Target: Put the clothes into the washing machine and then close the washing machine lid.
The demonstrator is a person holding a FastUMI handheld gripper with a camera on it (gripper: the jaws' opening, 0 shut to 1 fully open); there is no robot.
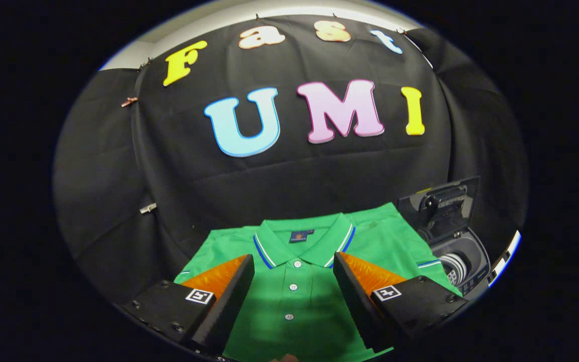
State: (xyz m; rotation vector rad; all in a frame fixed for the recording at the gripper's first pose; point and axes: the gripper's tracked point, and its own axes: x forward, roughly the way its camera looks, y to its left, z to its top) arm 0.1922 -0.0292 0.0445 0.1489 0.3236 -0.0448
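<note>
The green polo shirt (299,281) is lying flat and spread out on the dark bench (118,261), collar away from the camera, so nothing is loaded yet. The hand-held gripper (293,281) is hovering above its button placket with both fingers spread wide, holding nothing. The washing machine (453,251) is sitting just beyond the shirt's far sleeve, its lid (440,201) standing open. Loading and closing are both remaining, by my reading. A small dark neck label (301,236) is showing writing too small to read.
</note>
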